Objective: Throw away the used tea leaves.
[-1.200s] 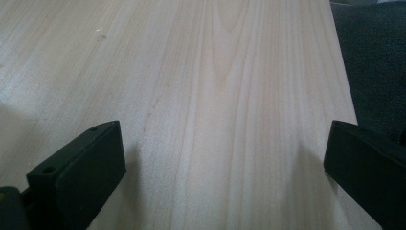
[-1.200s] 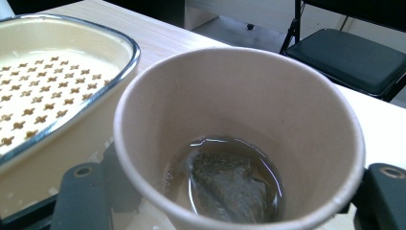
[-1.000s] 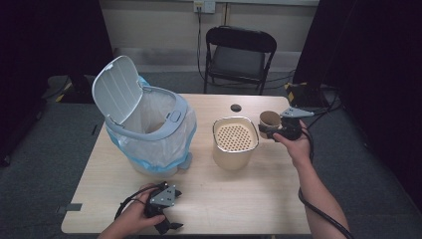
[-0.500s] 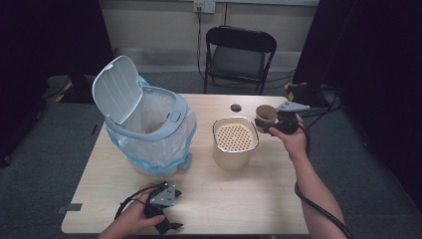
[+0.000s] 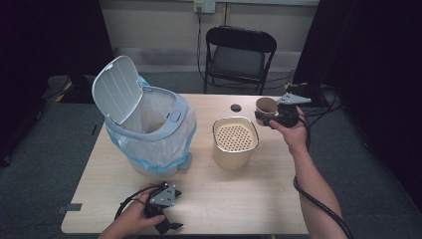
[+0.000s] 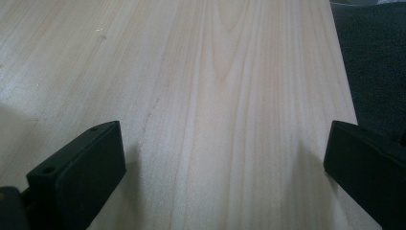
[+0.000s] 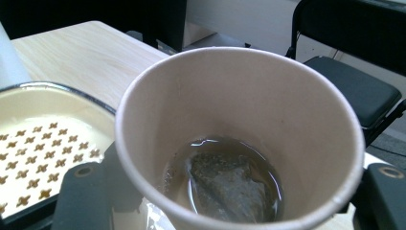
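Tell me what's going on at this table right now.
A person holds a gripper in each hand. The right gripper is clamped on a paper cup with a used tea bag in a little liquid, held up beside the cream container with a perforated strainer top. The left gripper rests open near the table's front edge. A lidded bin with its lid up stands at the left.

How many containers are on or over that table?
3: a lidded trash bin at the left, a cream strainer-topped container in the middle, and a paper cup with a tea bag, held in the right gripper.
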Tool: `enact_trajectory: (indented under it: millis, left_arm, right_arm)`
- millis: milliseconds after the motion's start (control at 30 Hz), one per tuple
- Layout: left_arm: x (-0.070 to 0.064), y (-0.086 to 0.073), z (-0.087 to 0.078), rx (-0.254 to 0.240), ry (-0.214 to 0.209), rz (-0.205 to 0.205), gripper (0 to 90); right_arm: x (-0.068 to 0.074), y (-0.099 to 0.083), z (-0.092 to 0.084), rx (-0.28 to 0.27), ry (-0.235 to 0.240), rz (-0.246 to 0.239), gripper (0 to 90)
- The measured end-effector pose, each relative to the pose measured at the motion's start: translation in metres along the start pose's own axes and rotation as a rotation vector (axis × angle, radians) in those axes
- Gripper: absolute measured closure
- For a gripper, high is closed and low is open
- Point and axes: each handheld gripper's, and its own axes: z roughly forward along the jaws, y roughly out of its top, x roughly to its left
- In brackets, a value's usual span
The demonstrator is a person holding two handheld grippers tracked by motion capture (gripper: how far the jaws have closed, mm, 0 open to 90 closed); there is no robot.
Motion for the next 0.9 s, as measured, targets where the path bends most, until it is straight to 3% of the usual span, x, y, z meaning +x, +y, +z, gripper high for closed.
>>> enact_trajectory:
  millis: [367,633,900]
  left_arm:
    - [0.000,0.001,-0.001,0.008,0.001,-0.003,0.0]
    - [0.000,0.001,-0.001,0.016,0.000,0.004,0.0]
    - [0.000,0.001,-0.001,0.014,0.001,0.002,0.0]
  right_arm:
    - [0.008,0.018,-0.003,-0.021,-0.022,-0.089,28.4]
    - [0.016,0.028,-0.007,-0.033,-0.060,-0.198,28.5]
    - [0.028,0.034,-0.010,-0.050,-0.098,-0.348,28.5]
